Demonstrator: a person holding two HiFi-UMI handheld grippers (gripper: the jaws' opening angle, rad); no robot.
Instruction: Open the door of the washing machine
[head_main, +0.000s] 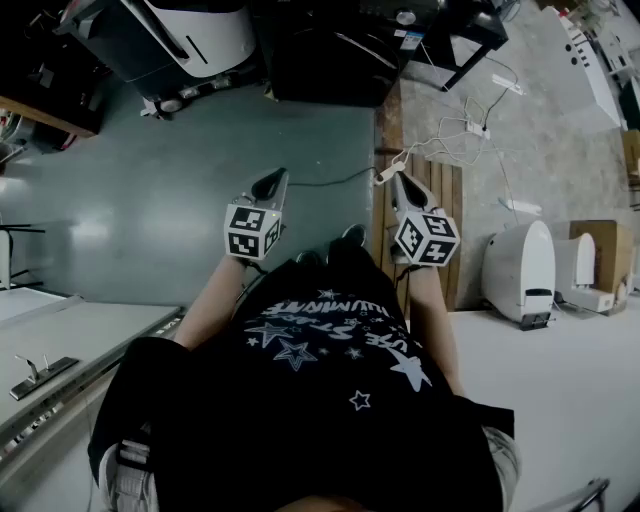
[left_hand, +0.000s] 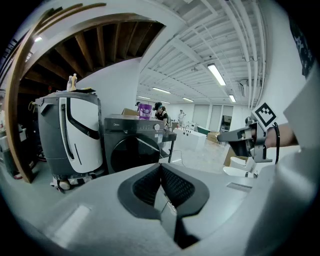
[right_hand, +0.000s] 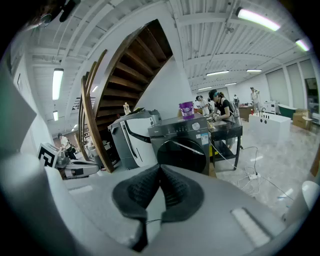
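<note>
I am holding the left gripper (head_main: 270, 182) over the bare grey-green floor (head_main: 140, 210), its fingers pressed together on nothing. Open floor is lying between it and the dark grey front-loading washing machine (head_main: 330, 50), which is standing ahead with its round door (right_hand: 182, 152) closed. The left gripper view is showing a white-and-grey upright appliance (left_hand: 70, 135) just beside the machine's left. The right gripper (head_main: 401, 182), fingers likewise together and empty, is hovering over brown wooden boards (head_main: 452, 200). Its view is adding a purple cup (right_hand: 186, 108) atop the machine and a black metal table (right_hand: 227, 135) at its right. White cables (head_main: 470, 130) are trailing across the pale floor there.
</note>
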